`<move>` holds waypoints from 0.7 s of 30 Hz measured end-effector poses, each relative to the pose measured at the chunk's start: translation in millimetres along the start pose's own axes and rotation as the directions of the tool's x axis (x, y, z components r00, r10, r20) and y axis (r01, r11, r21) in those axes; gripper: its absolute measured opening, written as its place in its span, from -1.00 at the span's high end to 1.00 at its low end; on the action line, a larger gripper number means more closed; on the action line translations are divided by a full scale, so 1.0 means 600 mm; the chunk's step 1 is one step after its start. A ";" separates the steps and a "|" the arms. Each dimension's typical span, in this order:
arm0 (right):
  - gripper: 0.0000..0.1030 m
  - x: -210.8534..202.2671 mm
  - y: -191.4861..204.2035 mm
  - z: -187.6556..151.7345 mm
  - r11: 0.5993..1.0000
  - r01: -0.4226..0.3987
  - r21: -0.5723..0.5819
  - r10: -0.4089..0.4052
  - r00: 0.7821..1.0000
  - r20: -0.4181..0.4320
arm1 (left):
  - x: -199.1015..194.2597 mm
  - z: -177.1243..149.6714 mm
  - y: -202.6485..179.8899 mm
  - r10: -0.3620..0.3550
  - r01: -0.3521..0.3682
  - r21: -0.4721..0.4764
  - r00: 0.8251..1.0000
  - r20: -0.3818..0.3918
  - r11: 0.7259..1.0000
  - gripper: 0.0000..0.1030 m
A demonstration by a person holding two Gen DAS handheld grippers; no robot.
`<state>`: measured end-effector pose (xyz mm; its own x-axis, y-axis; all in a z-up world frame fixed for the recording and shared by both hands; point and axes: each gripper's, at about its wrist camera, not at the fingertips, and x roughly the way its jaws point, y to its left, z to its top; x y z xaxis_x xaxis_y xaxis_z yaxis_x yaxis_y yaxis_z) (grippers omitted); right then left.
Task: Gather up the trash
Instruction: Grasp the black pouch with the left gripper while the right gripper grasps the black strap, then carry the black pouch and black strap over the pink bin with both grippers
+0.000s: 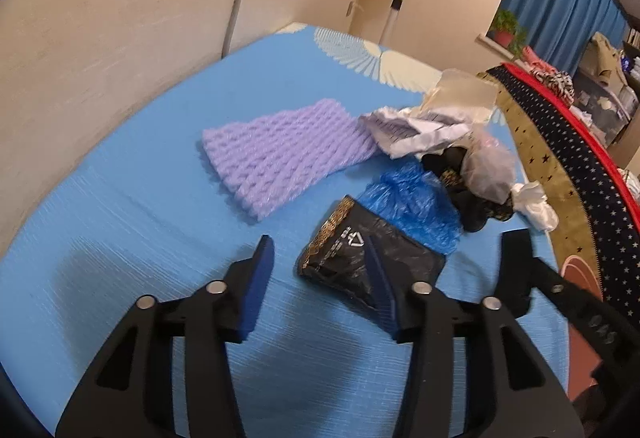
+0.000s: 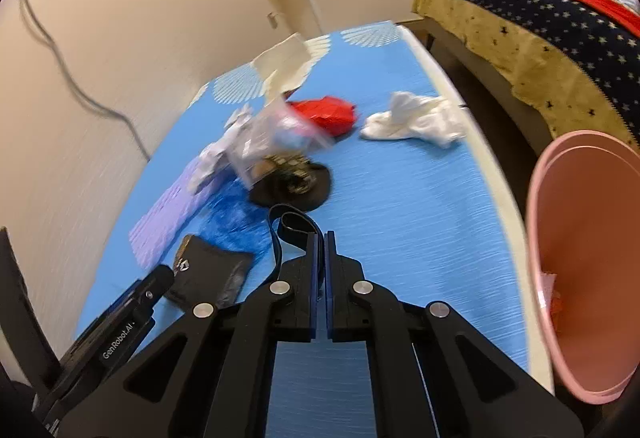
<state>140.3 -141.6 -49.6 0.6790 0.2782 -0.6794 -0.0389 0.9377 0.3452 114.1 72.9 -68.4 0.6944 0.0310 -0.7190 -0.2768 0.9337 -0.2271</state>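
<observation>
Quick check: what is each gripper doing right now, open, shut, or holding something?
Left gripper: open, nothing gripped; the black packet lies just ahead on the blue mat.
Right gripper: shut, nothing between the pads.

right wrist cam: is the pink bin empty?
No. The pink bin already holds some scraps, a pale piece and a reddish one lying against its inner wall near the bottom.

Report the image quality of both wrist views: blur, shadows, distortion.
Left wrist view: sharp; the left gripper casts a soft shadow on the blue mat; fisheye bends the wall edge. Right wrist view: motion blur smears the trash pile and purple foam net; the shut right gripper stays crisp; the pink bin bows.
</observation>
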 end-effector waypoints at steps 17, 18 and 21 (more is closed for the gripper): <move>0.94 -0.065 -0.027 0.002 1.000 0.022 -0.013 -0.022 0.999 0.039 | -0.005 -0.004 -0.017 -0.024 0.026 0.063 0.999 -0.036 0.998 0.97; 0.94 -0.071 -0.029 0.003 1.000 0.024 -0.012 -0.023 0.999 0.043 | -0.012 -0.004 -0.018 -0.029 0.030 0.065 0.999 -0.022 0.997 0.97; 0.94 -0.094 -0.032 0.003 0.999 0.031 -0.013 -0.030 0.998 0.060 | -0.040 0.000 -0.025 -0.063 0.061 0.077 0.998 0.029 0.995 0.97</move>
<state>104.1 -175.5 -16.8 0.7229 0.2371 -0.6489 -0.0279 0.9485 0.3155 101.7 58.1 -48.0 0.7292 -0.0177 -0.6841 -0.1824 0.9585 -0.2193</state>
